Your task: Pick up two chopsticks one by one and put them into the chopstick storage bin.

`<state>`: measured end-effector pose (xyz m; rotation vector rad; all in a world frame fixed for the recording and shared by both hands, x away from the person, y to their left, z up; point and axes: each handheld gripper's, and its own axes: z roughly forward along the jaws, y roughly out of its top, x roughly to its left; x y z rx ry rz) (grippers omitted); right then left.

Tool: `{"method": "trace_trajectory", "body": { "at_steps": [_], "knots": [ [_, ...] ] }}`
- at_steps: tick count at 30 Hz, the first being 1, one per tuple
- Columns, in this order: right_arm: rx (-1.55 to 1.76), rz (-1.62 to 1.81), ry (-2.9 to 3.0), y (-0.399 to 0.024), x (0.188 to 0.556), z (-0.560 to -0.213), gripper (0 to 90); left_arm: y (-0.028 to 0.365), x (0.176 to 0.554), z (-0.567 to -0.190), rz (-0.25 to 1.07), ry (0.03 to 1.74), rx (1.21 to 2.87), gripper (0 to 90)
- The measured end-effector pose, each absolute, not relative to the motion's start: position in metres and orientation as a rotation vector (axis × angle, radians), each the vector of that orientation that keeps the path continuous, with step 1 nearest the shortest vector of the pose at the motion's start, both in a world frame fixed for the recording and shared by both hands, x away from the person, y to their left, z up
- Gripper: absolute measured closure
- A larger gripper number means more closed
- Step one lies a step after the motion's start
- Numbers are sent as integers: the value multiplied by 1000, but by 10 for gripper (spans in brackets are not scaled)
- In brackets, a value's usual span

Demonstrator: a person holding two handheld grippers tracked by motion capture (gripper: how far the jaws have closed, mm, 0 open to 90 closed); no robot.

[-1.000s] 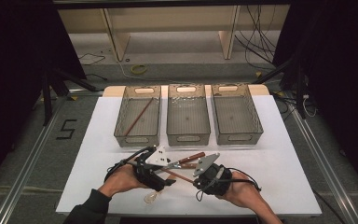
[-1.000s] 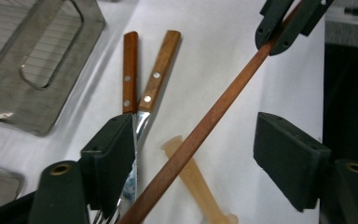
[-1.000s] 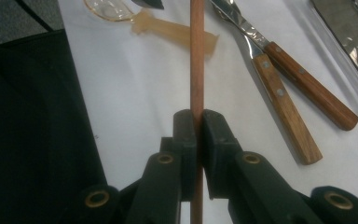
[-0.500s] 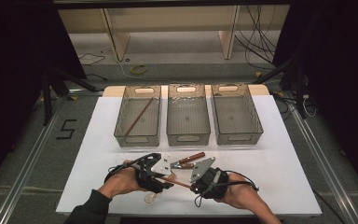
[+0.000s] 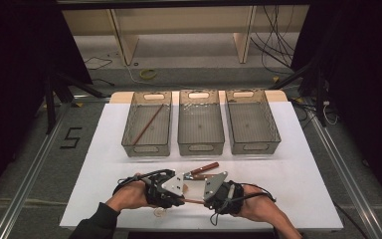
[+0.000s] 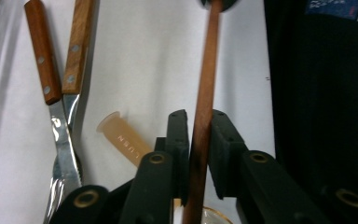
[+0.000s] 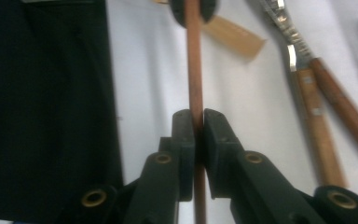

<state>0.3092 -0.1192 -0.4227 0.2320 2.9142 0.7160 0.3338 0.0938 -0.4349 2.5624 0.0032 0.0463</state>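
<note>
Item: wooden stick (image 6: 204,100), low over worktop (image 5: 298,169), near edge. I had left tool (image 6: 198,130) just closing on one end, right tool (image 7: 196,126) clamped on other; long axis ran tool to tool.

Light falls from overhead onto the white desk (image 5: 298,189), which glows evenly while the room around it sinks into near black on both sides. Shadows under the three clear bins (image 5: 148,124) are short and soft. From above, everything looks slightly soft and grainy. In the left gripper view the metal blades (image 6: 63,140) catch a bright glare, and the nearest black parts blur. The right gripper view is hazier overall, its far edges smeared and out of focus.
</note>
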Motion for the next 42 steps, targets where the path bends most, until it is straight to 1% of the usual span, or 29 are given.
{"method": "trace_trajectory", "body": {
  "at_steps": [2, 4, 5, 6, 7, 11, 15, 19, 22, 30, 36, 42],
  "knots": [
    [250, 736, 2909, -123, 313, -420, 789, 93, 334, -434, 46, 19, 2550, 821],
    [306, 766, 2902, -127, 318, -417, 725, 94, 336, -433, 41, 63, 2556, 822],
    [322, 780, 2897, -130, 319, -415, 670, 96, 337, -432, 47, 68, 2563, 823],
    [338, 798, 2884, -131, 320, -414, 592, 97, 338, -432, 41, 88, 2564, 823],
    [353, 812, 2872, -133, 322, -412, 550, 99, 339, -431, 56, 97, 2565, 823],
    [442, 920, 2815, -142, 327, -404, 489, 106, 347, -428, 70, 225, 2529, 823],
    [525, 1009, 2746, -150, 331, -398, 458, 113, 355, -426, 79, 347, 2486, 823],
    [584, 1080, 2699, -158, 331, -395, 456, 124, 365, -424, 83, 470, 2435, 823],
    [594, 1114, 2687, -162, 330, -395, 456, 133, 371, -420, 123, 551, 2393, 823],
    [687, 1136, 2672, -175, 331, -407, 431, 152, 385, -403, 205, 676, 2288, 823],
    [775, 1147, 2652, -186, 330, -420, 391, 159, 400, -400, 231, 746, 2243, 823],
    [801, 1154, 2653, -189, 329, -425, 383, 172, 421, -396, 243, 845, 2169, 824]
  ]
}}
